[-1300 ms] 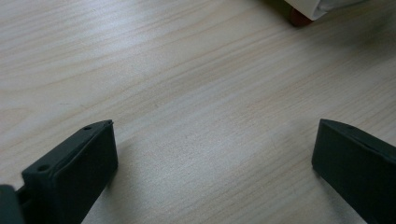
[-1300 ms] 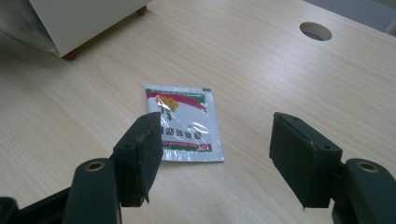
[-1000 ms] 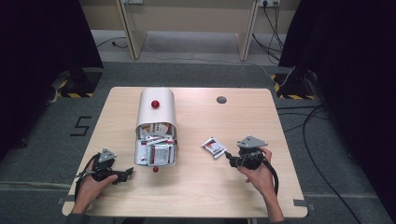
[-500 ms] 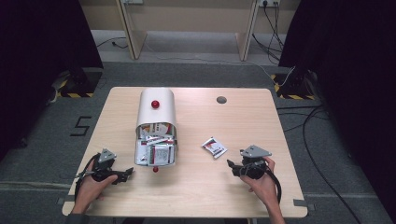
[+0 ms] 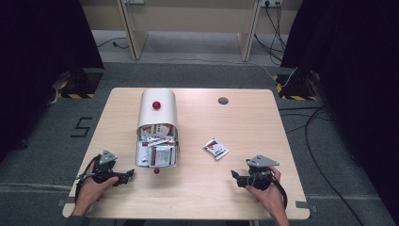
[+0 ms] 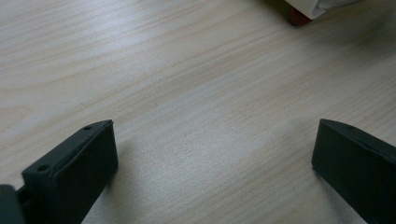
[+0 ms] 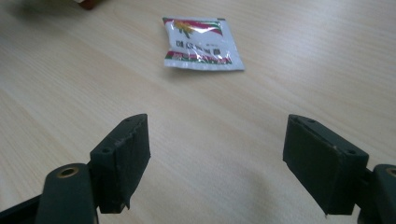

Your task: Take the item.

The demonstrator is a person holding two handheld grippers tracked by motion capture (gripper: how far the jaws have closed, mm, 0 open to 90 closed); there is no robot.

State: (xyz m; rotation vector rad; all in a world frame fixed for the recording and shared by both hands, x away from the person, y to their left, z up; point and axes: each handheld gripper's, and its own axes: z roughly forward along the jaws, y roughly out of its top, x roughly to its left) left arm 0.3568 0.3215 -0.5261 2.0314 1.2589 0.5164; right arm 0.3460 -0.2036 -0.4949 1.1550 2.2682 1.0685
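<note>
A small packet [image 5: 216, 149] is lying flat on the tabletop [image 5: 244, 122], apart from a white box [image 5: 157, 127] that is holding more packets at its open front. The right tool [image 5: 234, 174] is resting near the packet, jaws spread wide and gripping nothing. The left tool [image 5: 130, 173] is sitting beside the box, jaws likewise wide apart and empty.

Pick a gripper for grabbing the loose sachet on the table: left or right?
Right, probably. The right gripper is open, and the sachet lies ahead of its jaws. The left gripper sits beyond the box, facing bare wood.
</note>
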